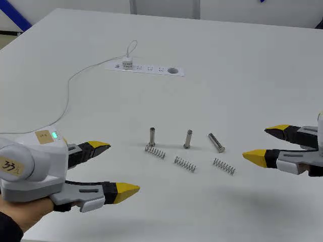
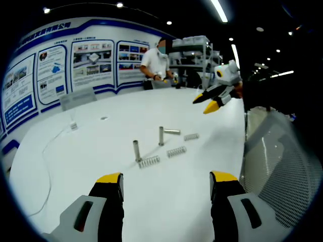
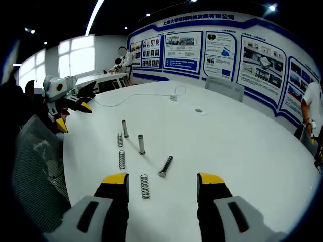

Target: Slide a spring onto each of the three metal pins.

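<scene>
Three metal pins are on the white table: the left pin [image 1: 152,136] and the middle pin [image 1: 188,139] stand upright, the right pin [image 1: 216,142] lies flat. A spring lies in front of each: left spring [image 1: 155,152], middle spring [image 1: 185,164], right spring [image 1: 224,166]. My left gripper [image 1: 117,168] hovers open at the lower left, well short of the pins. At the right edge my right gripper [image 1: 262,144] is open, with the nearest spring [image 3: 145,186] just ahead of its jaws. In the left gripper view the pins [image 2: 137,150] and springs [image 2: 149,161] lie ahead of the open gripper [image 2: 167,180].
A white socket strip [image 1: 145,68] with a plug and a thin cable [image 1: 68,96] lies at the far middle of the table. A mesh chair back [image 2: 282,166] stands beside the table. A person [image 2: 157,61] stands at a far bench.
</scene>
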`<state>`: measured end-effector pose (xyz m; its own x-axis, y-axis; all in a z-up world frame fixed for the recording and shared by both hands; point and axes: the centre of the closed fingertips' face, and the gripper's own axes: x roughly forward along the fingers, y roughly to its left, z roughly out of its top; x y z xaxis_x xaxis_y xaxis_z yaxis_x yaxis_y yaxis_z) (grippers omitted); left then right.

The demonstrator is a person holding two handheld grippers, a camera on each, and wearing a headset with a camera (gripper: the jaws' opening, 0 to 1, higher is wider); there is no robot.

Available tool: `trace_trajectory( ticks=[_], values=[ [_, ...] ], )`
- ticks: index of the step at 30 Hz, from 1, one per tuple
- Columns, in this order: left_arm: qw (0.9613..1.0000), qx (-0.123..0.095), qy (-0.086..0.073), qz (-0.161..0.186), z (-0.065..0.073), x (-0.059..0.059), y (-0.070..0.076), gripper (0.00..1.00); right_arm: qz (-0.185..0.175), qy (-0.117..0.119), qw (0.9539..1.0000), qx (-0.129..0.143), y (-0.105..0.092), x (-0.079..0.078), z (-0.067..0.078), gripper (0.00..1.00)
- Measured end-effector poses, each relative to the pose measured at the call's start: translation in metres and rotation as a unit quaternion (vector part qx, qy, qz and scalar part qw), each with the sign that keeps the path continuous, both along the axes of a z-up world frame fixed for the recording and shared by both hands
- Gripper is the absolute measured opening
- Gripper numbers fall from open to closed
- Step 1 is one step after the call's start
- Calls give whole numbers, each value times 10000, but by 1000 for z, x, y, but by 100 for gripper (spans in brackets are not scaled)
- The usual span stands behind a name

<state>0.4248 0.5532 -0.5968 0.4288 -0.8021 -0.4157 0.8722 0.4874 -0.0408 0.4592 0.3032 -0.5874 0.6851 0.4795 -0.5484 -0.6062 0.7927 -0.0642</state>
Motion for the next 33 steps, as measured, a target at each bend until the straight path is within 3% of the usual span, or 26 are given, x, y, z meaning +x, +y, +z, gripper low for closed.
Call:
trace_trajectory(
  ticks=[15,33],
  values=[
    [10000,0,1,13,0,0,1,70,-27,223,9993,-288,9,32,-5,42],
    [10000,19,10,17,0,-1,2,69,-183,695,9955,-621,20,64,-30,27]
  ],
)
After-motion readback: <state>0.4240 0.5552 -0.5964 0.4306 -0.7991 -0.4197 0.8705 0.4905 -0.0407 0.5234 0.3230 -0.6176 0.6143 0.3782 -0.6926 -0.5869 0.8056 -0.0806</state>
